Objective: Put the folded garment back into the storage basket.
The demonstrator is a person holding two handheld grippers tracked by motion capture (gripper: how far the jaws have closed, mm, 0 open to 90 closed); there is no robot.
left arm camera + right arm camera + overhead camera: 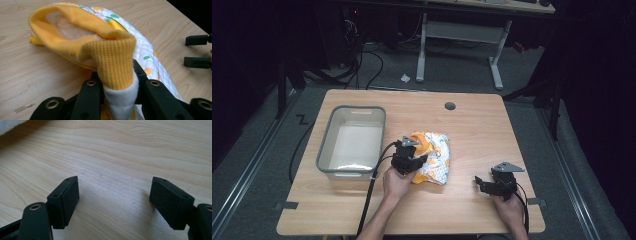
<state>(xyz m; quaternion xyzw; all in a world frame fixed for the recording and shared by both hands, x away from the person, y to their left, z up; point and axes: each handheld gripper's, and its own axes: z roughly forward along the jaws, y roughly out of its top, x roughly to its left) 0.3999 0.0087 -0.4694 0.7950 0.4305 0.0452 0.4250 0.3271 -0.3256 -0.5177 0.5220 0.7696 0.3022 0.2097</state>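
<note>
floor [257, 150]: grey carpet; desk [462, 30]: white legs; surroundings: dark

No text, label, brand, number or sign can be read anywhere in these pictures.

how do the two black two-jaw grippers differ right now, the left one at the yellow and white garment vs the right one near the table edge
The left gripper is shut on the yellow and white garment, pinching its yellow ribbed cuff; the right gripper stands wide open with nothing between its jaws. The left sits mid-table beside the grey plastic bin; the right sits over bare wooden table near the front right. Both are black, hand-held and trail a cable.
</note>
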